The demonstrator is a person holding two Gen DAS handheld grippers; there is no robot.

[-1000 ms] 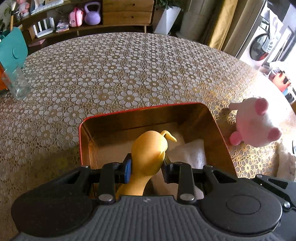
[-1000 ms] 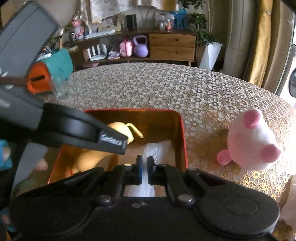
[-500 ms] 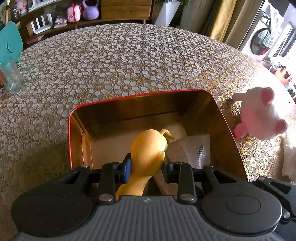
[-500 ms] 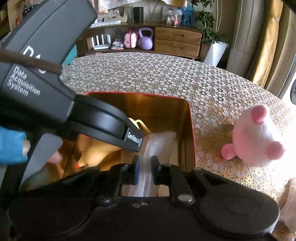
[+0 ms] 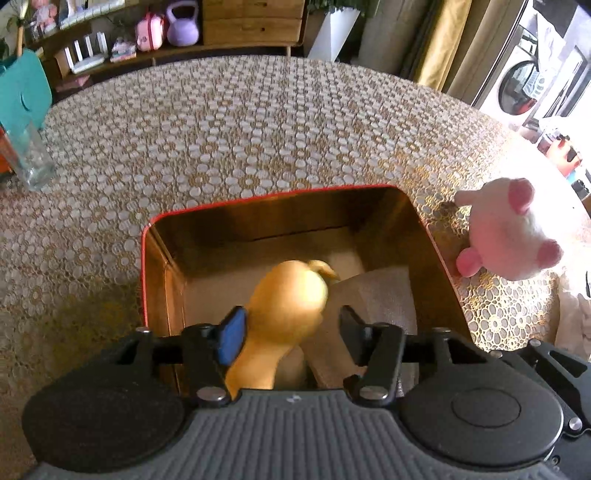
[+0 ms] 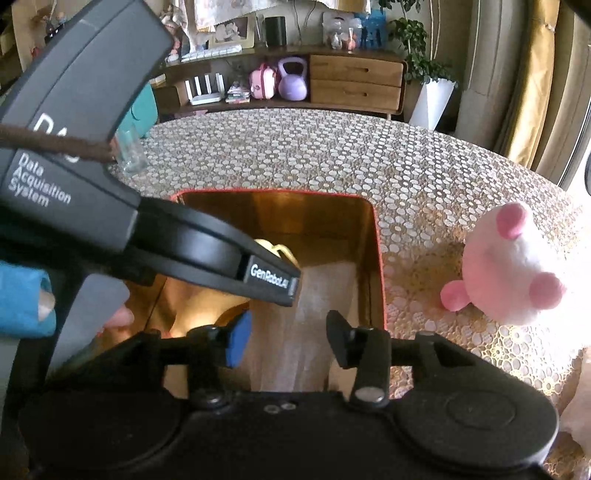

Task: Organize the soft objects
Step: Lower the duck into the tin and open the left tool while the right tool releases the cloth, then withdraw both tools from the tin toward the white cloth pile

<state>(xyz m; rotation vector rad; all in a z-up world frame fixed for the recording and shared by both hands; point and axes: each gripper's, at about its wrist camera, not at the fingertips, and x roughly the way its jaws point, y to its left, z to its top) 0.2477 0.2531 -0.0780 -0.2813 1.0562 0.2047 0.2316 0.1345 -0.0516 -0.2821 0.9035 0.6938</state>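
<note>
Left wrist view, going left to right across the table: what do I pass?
Clear drinking glass → red-rimmed box holding the yellow soft toy and white cloth → pink-and-white plush toy.

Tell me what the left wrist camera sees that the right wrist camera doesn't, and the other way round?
Only the left wrist view shows the white washing machine and the left gripper, open, its jaws having just been opening around the yellow soft duck toy.

Only the right wrist view shows the left gripper's grey housing from outside, a blue sleeve, and the right gripper, also just opened, over the white folded cloth.

Both show the red-rimmed golden box, pink-and-white plush pig, clear drinking glass and purple kettlebell.
</note>
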